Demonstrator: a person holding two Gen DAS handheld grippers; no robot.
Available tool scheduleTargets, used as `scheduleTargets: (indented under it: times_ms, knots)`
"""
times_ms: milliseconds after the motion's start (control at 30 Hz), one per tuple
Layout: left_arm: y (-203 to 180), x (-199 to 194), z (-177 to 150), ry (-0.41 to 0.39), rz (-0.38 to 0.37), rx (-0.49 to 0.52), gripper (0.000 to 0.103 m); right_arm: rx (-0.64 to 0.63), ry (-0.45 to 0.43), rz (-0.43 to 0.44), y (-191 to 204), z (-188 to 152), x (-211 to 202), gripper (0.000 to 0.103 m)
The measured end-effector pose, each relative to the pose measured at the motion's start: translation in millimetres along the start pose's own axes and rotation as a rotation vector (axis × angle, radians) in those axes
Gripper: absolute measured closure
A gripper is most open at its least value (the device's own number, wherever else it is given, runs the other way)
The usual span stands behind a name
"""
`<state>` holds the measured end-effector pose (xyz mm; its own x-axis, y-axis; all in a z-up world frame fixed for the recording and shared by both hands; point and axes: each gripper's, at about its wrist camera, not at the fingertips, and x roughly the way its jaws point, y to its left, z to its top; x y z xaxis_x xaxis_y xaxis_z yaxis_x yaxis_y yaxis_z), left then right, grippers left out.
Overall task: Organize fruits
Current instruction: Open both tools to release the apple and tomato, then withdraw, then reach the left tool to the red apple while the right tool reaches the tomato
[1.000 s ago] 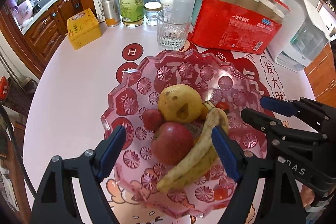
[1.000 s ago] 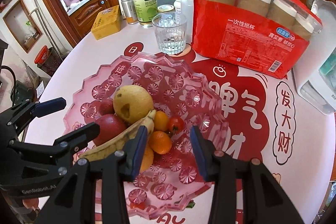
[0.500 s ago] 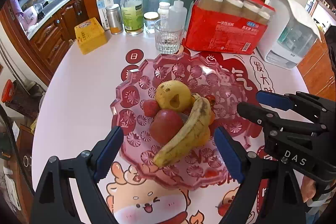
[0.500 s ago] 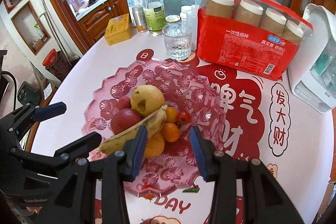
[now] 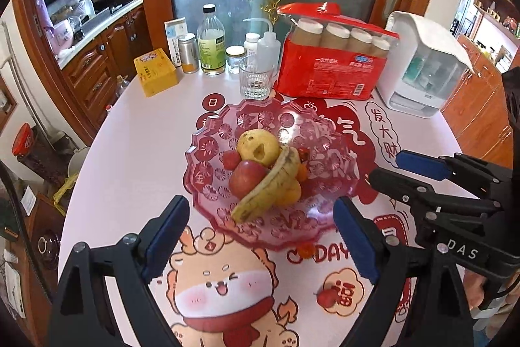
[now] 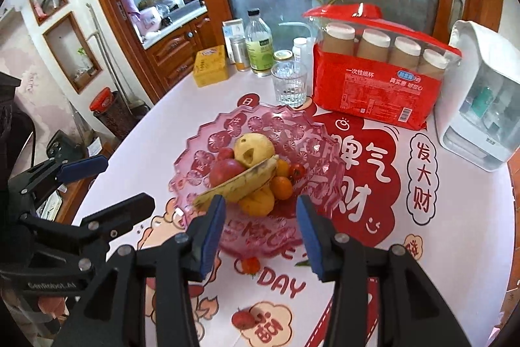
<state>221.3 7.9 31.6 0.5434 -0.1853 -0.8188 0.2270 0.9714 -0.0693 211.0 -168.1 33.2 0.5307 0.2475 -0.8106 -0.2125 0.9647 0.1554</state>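
A pink glass bowl point(image 5: 208, 184) point(image 6: 201, 158) stands mid-table. It holds a yellow pear point(image 5: 256, 145) point(image 6: 253, 148), a red apple point(image 5: 247, 181), a banana point(image 5: 273, 184) point(image 6: 240, 181) lying across them, oranges point(image 6: 281, 186) and a cherry tomato point(image 6: 297, 170). My left gripper point(image 5: 260, 200) hovers above the bowl's near side, jaws wide and opening, nothing between them. To its right my right gripper point(image 6: 260, 200) point(image 5: 386, 166) is narrower, also opening and empty. A small red fruit shape point(image 6: 250, 264) lies by the bowl's near rim; real or printed, I cannot tell.
Behind the bowl stand a drinking glass point(image 5: 255, 80), a red pack of paper cups point(image 5: 331, 67), a white appliance point(image 5: 422, 70), a yellow tin point(image 5: 156, 75) and bottles point(image 5: 211, 44). The round table's edge curves along the left. The printed cloth in front is bare.
Both grippers have drawn back and up from the bowl, which now looks smaller and farther off. The fruit has not moved. Both pairs of jaws stand slightly wider.
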Motion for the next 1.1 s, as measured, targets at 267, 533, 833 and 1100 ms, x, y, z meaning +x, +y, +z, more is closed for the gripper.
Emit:
scheduleTargets:
  times_ms: [267, 533, 833, 1100]
  knots:
    - [-15.4, -27.8, -38.6, -0.031, -0.022, -0.008, 0.013, -0.025, -0.026, -0.010, -0.6, -43.9, -27.4, 0.057]
    - [-35.3, -23.5, -74.4, -0.034, -0.016, -0.020, 0.012, -0.008, -0.029, -0.024, -15.7, -79.6, -35.7, 0.057]
    - [-63.8, 40.6, -128.0, 0.045, 0.046, -0.007, 0.012, 0.014, 0.008, -0.056, -36.5, -104.9, -3.4, 0.057]
    - [-77.3, 102.6, -170.0, 0.130, 0.015, -0.043, 0.019, 0.071, 0.081, -0.050, -54.8, -127.5, 43.8, 0.057]
